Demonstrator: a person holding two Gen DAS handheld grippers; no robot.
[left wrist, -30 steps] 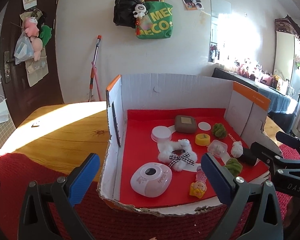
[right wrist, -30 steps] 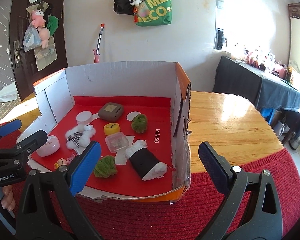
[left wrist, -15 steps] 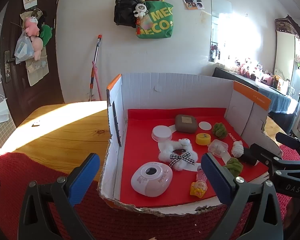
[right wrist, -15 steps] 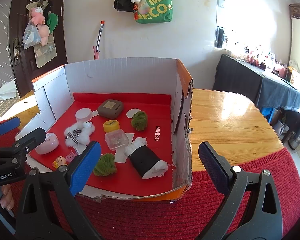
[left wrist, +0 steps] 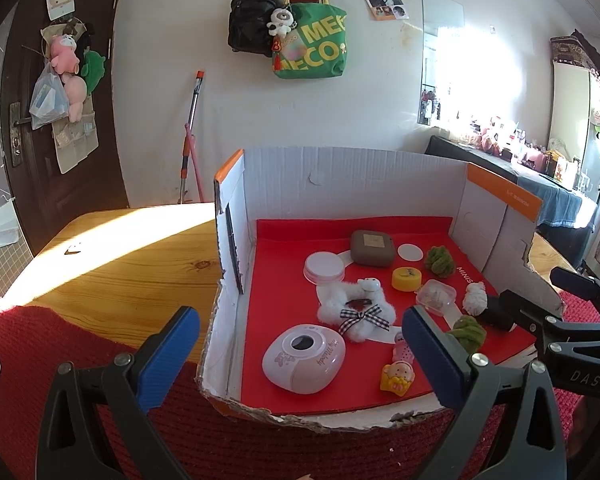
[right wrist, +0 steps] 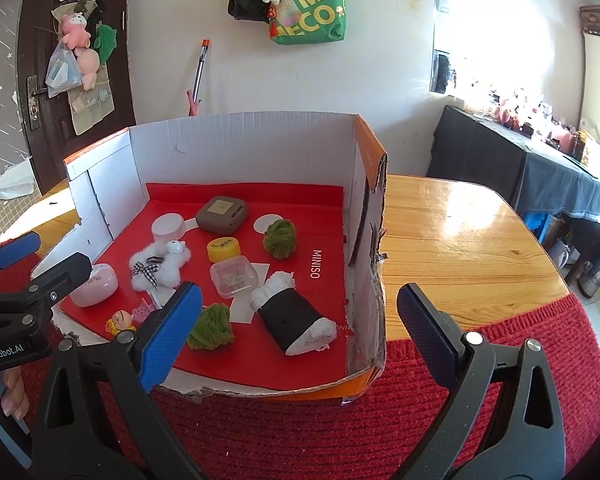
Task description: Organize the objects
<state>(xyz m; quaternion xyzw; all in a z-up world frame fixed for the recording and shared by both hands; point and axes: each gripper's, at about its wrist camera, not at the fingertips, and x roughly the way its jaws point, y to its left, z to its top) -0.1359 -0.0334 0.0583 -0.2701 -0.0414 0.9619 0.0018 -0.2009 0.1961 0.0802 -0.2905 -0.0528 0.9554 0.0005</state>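
A shallow cardboard box with white inner walls, orange-edged flaps and a torn front rim sits on a red knitted mat over the wooden bench; its floor is lined with red card printed "MINISO". Scattered on the lining: a grey-brown rounded case at the rear, a white round lid to its left, a yellow cap, a clear plastic box just in front of the cap, two green fuzzy pom-poms, a white plush toy with a checked bow, a pink-white oval device, a small yellow figurine near the front edge, and a black roll with white stuffing at both ends. The left claw is spread wide and empty, hovering at the box's front left corner. The right claw is likewise spread wide and empty, straddling the front right wall. A green tote bag and a black backpack hang on the wall behind.
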